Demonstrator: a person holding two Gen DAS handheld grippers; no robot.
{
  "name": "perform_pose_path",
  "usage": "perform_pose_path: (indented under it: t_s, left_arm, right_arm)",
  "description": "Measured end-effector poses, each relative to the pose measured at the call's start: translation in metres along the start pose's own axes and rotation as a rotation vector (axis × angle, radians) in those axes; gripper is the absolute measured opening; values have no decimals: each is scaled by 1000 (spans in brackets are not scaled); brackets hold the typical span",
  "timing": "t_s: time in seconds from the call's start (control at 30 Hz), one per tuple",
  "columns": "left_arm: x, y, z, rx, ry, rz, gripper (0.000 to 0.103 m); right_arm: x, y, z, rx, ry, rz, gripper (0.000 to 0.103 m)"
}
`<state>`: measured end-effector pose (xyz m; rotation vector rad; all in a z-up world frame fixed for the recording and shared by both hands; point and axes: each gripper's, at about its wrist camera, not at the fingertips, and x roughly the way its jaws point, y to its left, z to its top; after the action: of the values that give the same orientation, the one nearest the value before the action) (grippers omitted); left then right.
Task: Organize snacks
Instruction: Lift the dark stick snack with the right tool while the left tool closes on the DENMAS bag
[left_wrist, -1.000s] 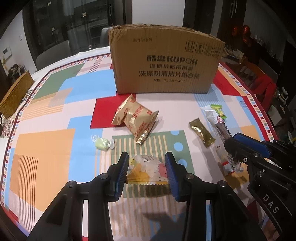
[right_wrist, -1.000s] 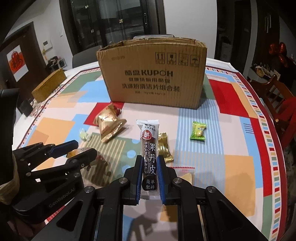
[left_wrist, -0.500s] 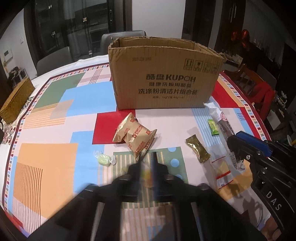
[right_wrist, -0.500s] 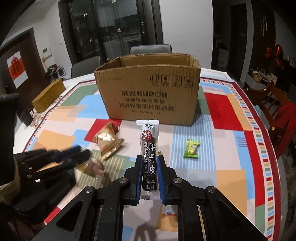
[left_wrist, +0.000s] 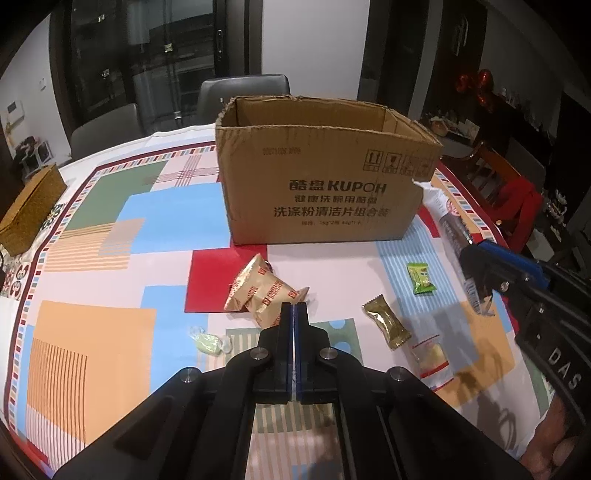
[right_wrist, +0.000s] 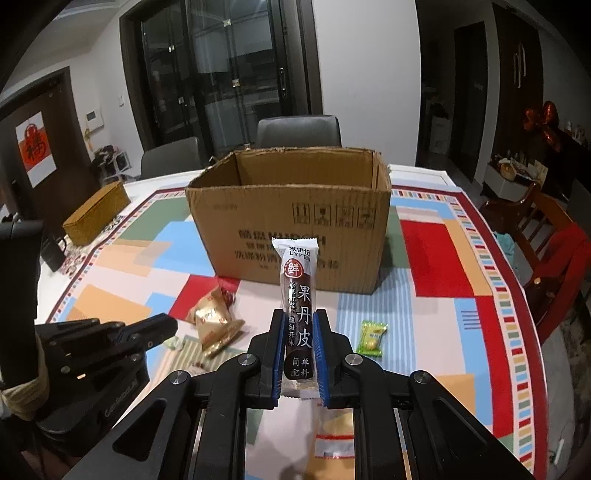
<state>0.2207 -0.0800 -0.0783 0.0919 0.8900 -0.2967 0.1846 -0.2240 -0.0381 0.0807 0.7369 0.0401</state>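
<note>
An open cardboard box (left_wrist: 325, 192) stands at the middle back of the table. My left gripper (left_wrist: 294, 314) is shut, pads pressed flat together, on the thin yellow-and-white packet, which its fingers hide. Ahead of it lie two gold biscuit packets (left_wrist: 258, 291), a pale green candy (left_wrist: 208, 341), a gold candy (left_wrist: 386, 325), a green candy (left_wrist: 419, 277) and a clear red-trimmed packet (left_wrist: 432, 356). My right gripper (right_wrist: 298, 332) is shut on a long dark fruit-leather bar (right_wrist: 299, 295), held upright in front of the box (right_wrist: 288, 221), above the table.
A woven box (left_wrist: 29, 210) sits at the table's left edge. Grey chairs (left_wrist: 243, 92) stand behind the table, and a wooden chair with red cloth (left_wrist: 517, 195) stands on the right. A patterned tablecloth (left_wrist: 110, 258) covers the table.
The left jaws closed on the yellow-and-white packet, which no longer lies on the cloth. Both grippers rose, so the box's inside now shows. The bar stayed in the right grip.
</note>
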Motion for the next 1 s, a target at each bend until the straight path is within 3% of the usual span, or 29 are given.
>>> perform_pose_path:
  t_s: [0.07,0.13,0.2,0.33,0.53,1.0]
  left_arm:
    - [-1,2,-1,-3,-4,6,10]
    - [-2,5,-4,-13,-6,12,41]
    - [-4,6,-7,-22,-16,18,55]
    - [-2,8,-12,-28,-11,23,71]
    - [12,6,-29,-18,36,15,80]
    - [56,-1,-59,17,105,9,80]
  right_arm:
    - [0,0,1,-1,-5,0,16]
    - [0,1,2,-1,-6,1,16]
    - [0,0,1,-1,-4,3,16]
    - [2,1,-3,1,1,3,16]
    - [6,0,-12,3,12,-6,16]
    - [22,-1,-36,12,67,-17,16]
